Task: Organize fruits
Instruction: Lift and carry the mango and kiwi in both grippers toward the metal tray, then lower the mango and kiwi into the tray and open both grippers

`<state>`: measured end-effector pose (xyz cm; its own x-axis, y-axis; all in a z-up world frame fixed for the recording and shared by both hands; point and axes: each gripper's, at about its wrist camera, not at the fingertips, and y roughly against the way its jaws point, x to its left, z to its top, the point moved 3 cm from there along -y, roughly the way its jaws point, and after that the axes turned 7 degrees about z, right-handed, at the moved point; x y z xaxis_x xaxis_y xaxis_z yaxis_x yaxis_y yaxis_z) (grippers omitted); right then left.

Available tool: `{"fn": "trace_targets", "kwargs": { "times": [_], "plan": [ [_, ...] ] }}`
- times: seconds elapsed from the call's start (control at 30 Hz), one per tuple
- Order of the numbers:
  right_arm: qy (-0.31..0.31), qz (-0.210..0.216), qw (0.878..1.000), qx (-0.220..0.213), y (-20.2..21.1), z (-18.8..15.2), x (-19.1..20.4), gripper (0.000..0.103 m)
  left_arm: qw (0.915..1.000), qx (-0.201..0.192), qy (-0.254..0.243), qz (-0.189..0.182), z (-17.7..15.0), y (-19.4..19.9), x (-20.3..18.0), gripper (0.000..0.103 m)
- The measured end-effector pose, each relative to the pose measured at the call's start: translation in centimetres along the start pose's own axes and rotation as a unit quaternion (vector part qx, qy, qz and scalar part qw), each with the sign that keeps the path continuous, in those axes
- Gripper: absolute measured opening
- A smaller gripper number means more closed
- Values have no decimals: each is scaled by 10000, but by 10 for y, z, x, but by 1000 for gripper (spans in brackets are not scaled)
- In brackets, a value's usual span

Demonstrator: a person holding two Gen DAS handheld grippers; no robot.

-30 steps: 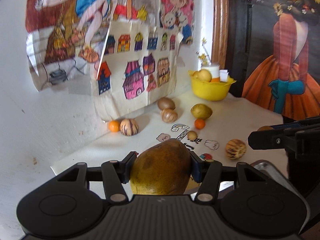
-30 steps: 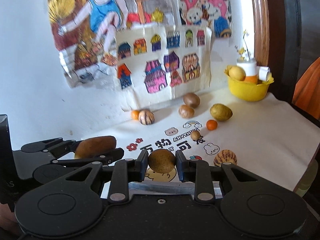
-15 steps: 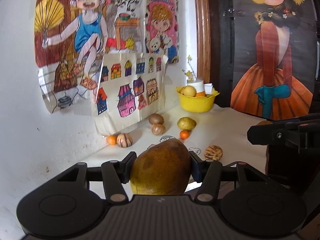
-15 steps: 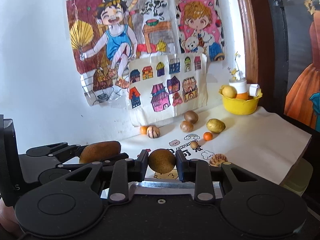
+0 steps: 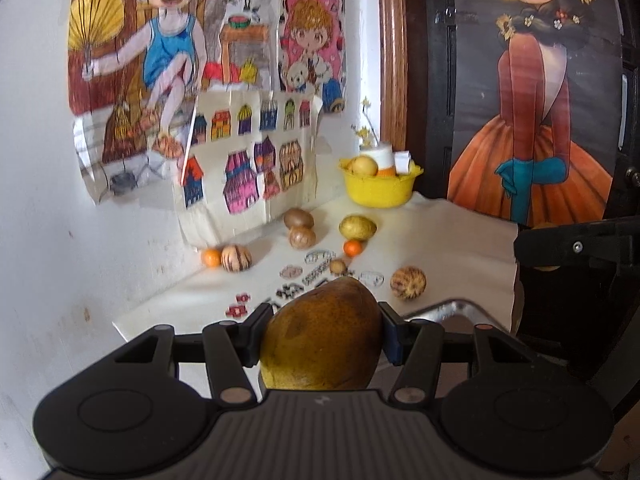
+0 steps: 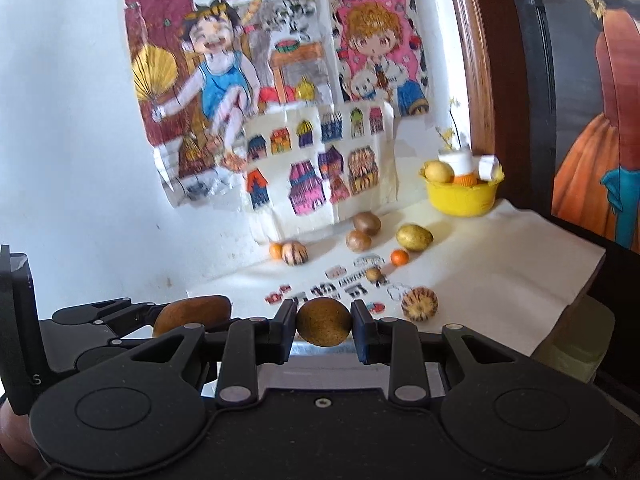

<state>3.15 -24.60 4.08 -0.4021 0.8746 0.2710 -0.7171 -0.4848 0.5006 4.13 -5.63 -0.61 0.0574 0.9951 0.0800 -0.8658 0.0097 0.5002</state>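
My left gripper (image 5: 322, 330) is shut on a large brownish-yellow mango (image 5: 322, 336), held up off the table. In the right wrist view my right gripper (image 6: 323, 322) is shut on a small round brown fruit (image 6: 323, 322), and the left gripper with its mango (image 6: 192, 314) shows at the lower left. Several loose fruits lie on the white cloth (image 5: 440, 240) further back: a striped one (image 5: 408, 283), a yellow one (image 5: 357, 227), two brown ones (image 5: 302, 237), small oranges (image 5: 352, 247). A yellow bowl (image 5: 378, 190) stands at the back right.
The bowl holds a yellow fruit (image 5: 363, 166) and small white containers. Coloured drawings (image 5: 208, 80) hang on the white wall at the left and back. A dark panel with a painted figure (image 5: 536, 120) closes the right side. A metal tray rim (image 5: 460, 306) lies just below the grippers.
Both grippers have drawn back and up from the table, each still holding its fruit; the loose fruits and the bowl look smaller and farther away.
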Motion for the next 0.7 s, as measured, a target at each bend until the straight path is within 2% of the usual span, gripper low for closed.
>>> {"fn": "trace_targets", "kwargs": {
  "times": [0.2, 0.47, 0.7],
  "plan": [
    [-81, -90, 9988, 474, -31, -26, -13, 31, 9990, 430, -20, -93, -30, -24, -4, 59],
    [-155, -348, 9918, 1223, -80, -83, -42, 31, 9951, 957, -126, -215, -72, -52, -14, 59],
    [-178, -517, 9837, 1713, -99, -105, -51, 31, 9923, 1170, -276, -298, -84, -59, -29, 59]
  ]
}}
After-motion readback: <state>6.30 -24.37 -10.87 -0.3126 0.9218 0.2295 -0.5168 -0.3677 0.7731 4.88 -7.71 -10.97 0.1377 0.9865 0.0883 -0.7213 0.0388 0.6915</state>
